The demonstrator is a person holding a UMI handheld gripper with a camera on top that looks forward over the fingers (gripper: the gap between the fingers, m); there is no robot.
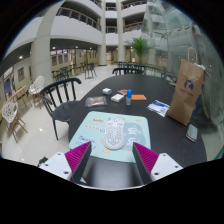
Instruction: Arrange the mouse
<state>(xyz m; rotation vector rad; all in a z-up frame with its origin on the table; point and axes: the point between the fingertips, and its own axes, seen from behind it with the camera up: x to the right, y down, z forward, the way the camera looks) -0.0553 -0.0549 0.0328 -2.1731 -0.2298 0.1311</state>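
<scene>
A white mouse lies on a pale printed mouse mat on a round black table. My gripper is open and empty, its pink pads set wide apart just short of the mat's near edge. The mouse lies just ahead of the fingers, roughly centred between them, not touched.
A brown paper bag stands at the table's right. A small white cup is beside it. A blue booklet, a small box, and dark items lie further back. Black chairs stand left and behind.
</scene>
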